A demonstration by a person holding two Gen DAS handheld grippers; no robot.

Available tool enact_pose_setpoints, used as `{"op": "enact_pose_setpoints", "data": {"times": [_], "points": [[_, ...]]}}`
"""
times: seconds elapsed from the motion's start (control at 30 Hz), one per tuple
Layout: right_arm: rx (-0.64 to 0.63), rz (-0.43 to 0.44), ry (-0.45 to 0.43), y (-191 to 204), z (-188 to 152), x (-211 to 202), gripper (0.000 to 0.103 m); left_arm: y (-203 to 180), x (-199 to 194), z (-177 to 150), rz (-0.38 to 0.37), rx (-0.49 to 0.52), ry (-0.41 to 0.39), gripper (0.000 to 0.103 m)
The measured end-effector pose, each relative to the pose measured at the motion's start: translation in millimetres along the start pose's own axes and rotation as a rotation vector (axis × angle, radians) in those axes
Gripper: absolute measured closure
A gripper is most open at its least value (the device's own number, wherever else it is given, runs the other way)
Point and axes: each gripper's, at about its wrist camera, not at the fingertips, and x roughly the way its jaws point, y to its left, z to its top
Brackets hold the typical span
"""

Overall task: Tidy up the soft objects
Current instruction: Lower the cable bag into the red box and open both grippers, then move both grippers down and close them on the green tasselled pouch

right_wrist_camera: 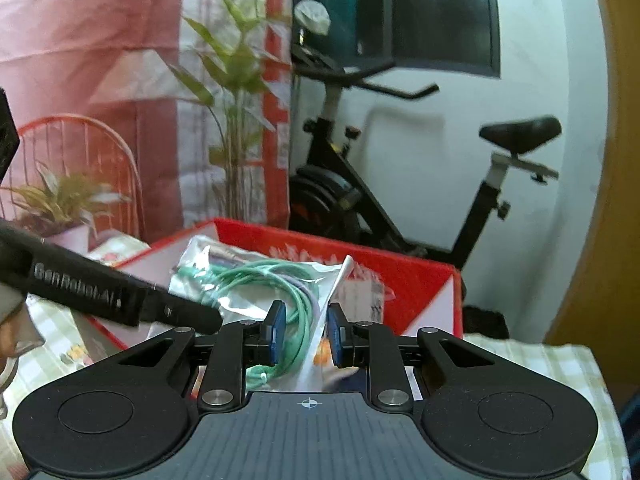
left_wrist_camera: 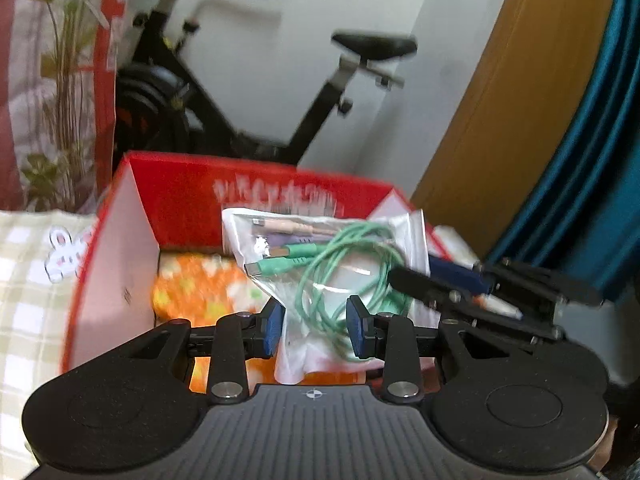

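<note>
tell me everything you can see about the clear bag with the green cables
The clear plastic bag is a crinkled, glossy pouch holding coiled mint-green cables with USB-style plugs, plus a pinkish and a purple cable. It is held up over the open red box, above an orange patterned cloth. The left tongs and right tongs both pinch its lower part.

We note mint-green coiled cables (left_wrist_camera: 320, 280) in a clear plastic bag (left_wrist_camera: 396, 236), a red cardboard box (left_wrist_camera: 180, 192), orange flowered cloth (left_wrist_camera: 192, 284), cream-green checked tablecloth (left_wrist_camera: 24, 288).
</note>
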Motion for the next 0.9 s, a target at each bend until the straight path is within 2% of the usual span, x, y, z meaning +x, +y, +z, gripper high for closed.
{"op": "enact_pose_setpoints", "data": {"times": [0.1,0.3,0.43,0.67,0.9], "points": [[0.025,-0.012,0.027,-5.0,-7.1,2.5,0.083,-2.1,8.4,-6.5,-0.008,-0.014,0.044,0.068],[0.053,-0.054,0.043,-14.9,-12.8,-2.6,0.079,-7.1,10.7,-7.7,-0.032,-0.016,0.062,0.065],[0.085,-0.087,0.062,-18.9,-16.8,-10.3,0.075,-10.2,8.7,-5.4,-0.012,0.003,0.048,0.038],[0.106,-0.046,0.048,-9.0,-25.3,-40.1,0.075,3.3,-23.8,-5.7,-0.008,-0.003,-0.003,0.037],[0.098,0.006,0.033,16.2,-39.7,-76.4,0.075,-14.2,-65.1,-30.6,0.017,0.131,-0.047,0.038]]}}
